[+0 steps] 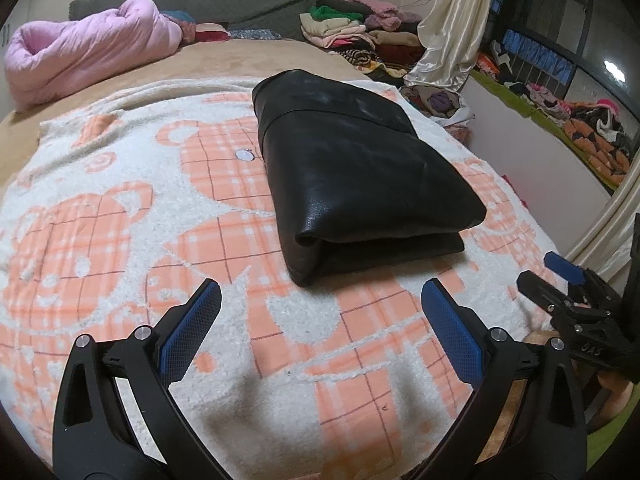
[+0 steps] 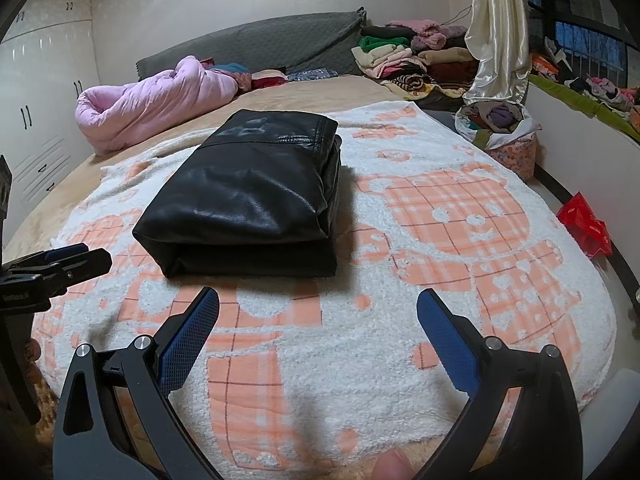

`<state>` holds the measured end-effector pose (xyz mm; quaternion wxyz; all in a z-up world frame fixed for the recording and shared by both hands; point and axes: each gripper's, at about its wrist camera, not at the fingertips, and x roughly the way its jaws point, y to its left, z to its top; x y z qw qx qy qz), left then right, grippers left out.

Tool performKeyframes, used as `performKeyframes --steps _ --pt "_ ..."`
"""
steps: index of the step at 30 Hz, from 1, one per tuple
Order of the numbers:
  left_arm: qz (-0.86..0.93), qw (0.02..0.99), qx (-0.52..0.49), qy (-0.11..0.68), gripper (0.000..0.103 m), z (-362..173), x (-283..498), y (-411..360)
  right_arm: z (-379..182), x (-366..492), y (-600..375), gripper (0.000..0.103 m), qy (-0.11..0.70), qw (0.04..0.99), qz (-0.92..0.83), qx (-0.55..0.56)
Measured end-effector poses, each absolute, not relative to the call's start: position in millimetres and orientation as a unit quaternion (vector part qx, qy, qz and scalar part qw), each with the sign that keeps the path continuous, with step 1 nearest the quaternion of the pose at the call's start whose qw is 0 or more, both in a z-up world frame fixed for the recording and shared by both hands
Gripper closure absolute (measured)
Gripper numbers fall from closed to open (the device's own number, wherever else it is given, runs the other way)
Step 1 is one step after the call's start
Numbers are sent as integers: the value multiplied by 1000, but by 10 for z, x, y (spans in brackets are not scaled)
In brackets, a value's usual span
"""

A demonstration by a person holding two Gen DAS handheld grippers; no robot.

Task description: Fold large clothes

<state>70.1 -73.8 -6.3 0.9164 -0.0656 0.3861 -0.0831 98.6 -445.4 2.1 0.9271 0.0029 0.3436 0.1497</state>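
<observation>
Two grippers hover over the bed and neither holds anything: the left gripper (image 1: 321,312) has its blue-padded fingers spread wide above the fluffy white blanket with orange checked bears (image 1: 120,216), and the right gripper (image 2: 318,320) is spread just as wide on its side. Starting at the left, a rolled pink quilt (image 1: 80,48) sits well back on the tan bedsheet (image 1: 224,60), far from the work. Moving across, the black leather-look garment (image 1: 360,172) lies folded into a thick rectangle on the blanket, just beyond both sets of fingers, its doubled near edge facing them. It looks like the fold is essentially done, so the job now is tidying: I'd judge the best approach is to square the lower layer that peeks out under the top one, pinching at the near corners rather than the slick middle, since this material probably slides and springs open. Further right, the blanket runs out quickly; a red plastic object (image 2: 584,224) sits near the bed's right edge, and a flower-print basket of clothes (image 2: 512,148) stands beside it. Open blanket to the garment's left gives the most room for sliding or turning the bundle; the right side is tighter.
</observation>
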Motion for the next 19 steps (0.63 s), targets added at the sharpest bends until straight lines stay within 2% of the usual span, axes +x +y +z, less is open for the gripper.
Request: performKeyframes --steps 10,15,19 --pt "-99 918 -77 376 9 0 627 -747 130 921 -4644 4 324 938 114 37" --pt "-82 913 -108 384 9 9 716 -429 260 813 -5442 4 300 949 20 97" --pt "-18 909 -129 396 9 4 842 361 99 607 -6602 4 306 933 -156 107"
